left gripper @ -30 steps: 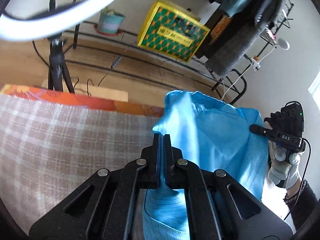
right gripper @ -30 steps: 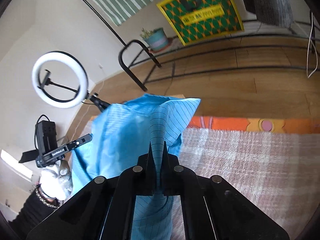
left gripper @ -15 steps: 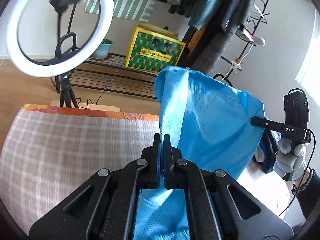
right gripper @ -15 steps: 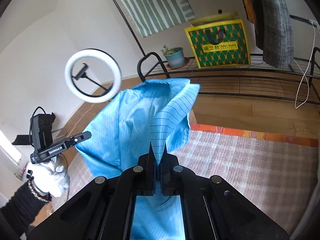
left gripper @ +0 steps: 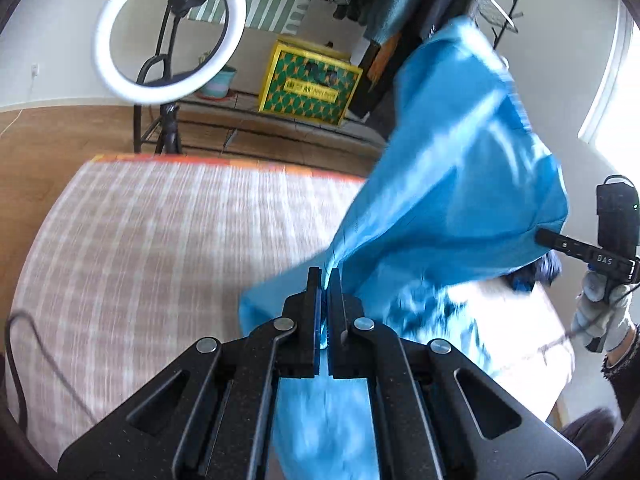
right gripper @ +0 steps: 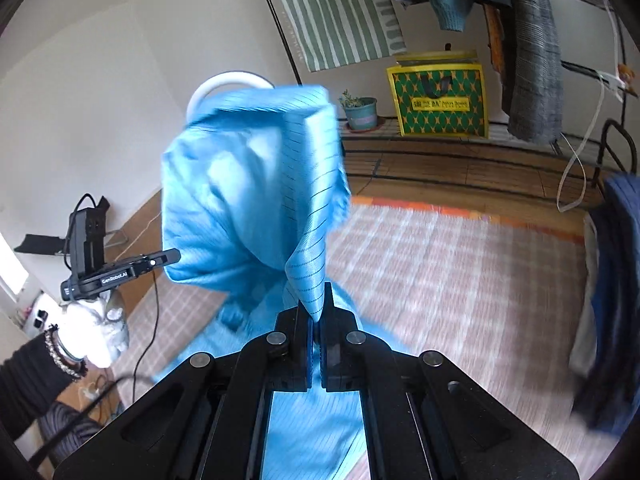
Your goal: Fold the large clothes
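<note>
A large bright blue pinstriped garment (left gripper: 452, 184) billows in the air above a plaid-covered surface (left gripper: 160, 240). My left gripper (left gripper: 325, 276) is shut on one part of its edge. My right gripper (right gripper: 316, 304) is shut on another part of the same blue garment (right gripper: 256, 208). The cloth flares up and away from both grippers, and its lower part hangs below the jaws. The right gripper and its gloved hand show at the right of the left wrist view (left gripper: 600, 256); the left one shows at the left of the right wrist view (right gripper: 112, 268).
A ring light on a tripod (left gripper: 168, 32) stands beyond the far edge. A yellow-green patterned bag (right gripper: 440, 100) sits on a low rack with a potted plant (right gripper: 360, 112). Clothes hang on a rack (right gripper: 532, 48). Dark blue clothes (right gripper: 612, 280) lie at the right.
Both grippers have lifted and swung the blue garment; it now billows higher and wider. The views are motion-blurred and tilted further up. Both grips have held.
</note>
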A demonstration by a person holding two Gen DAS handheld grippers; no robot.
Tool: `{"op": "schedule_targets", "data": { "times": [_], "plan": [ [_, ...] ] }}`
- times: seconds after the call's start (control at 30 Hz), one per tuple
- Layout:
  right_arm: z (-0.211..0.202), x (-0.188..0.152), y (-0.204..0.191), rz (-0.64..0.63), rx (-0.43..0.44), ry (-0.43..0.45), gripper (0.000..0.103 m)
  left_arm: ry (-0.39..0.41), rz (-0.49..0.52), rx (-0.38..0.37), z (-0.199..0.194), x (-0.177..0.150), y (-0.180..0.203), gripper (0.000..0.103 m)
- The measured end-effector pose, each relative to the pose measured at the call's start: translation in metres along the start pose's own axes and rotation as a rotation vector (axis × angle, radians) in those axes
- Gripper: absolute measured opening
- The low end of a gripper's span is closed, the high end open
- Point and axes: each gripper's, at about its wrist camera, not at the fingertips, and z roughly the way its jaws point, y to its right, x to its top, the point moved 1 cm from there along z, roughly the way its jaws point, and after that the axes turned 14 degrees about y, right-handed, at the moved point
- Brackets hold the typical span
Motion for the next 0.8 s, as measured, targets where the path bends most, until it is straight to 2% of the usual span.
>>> {"op": "schedule_targets", "data": {
  "times": [0.2, 0.37, 0.57, 0.73, 0.8],
  "plan": [
    [-0.028, -0.061, -0.023, 0.005, -0.026, -0.05, 0.001, -0.074, 0.066, 0.051, -0.028, -0.054, 0.002, 0.0],
    [-0.041, -0.096, -0.036, -0.039, -0.066, -0.08, 0.002, -0.171, 0.106, 0.096, -0.035, -0.095, -0.003, 0.0],
    [-0.07, -0.125, -0.054, -0.102, -0.083, -0.173, 0.009, -0.234, 0.171, 0.13, -0.047, -0.113, -0.001, 0.0],
    [-0.12, -0.13, -0.048, -0.089, -0.086, -0.172, 0.009, -0.269, 0.24, 0.158, -0.067, -0.125, -0.003, 0.02],
    [-0.144, -0.128, -0.043, -0.017, -0.032, -0.142, 0.009, -0.272, 0.226, 0.163, -0.076, -0.126, -0.009, 0.021]
  ]
}}
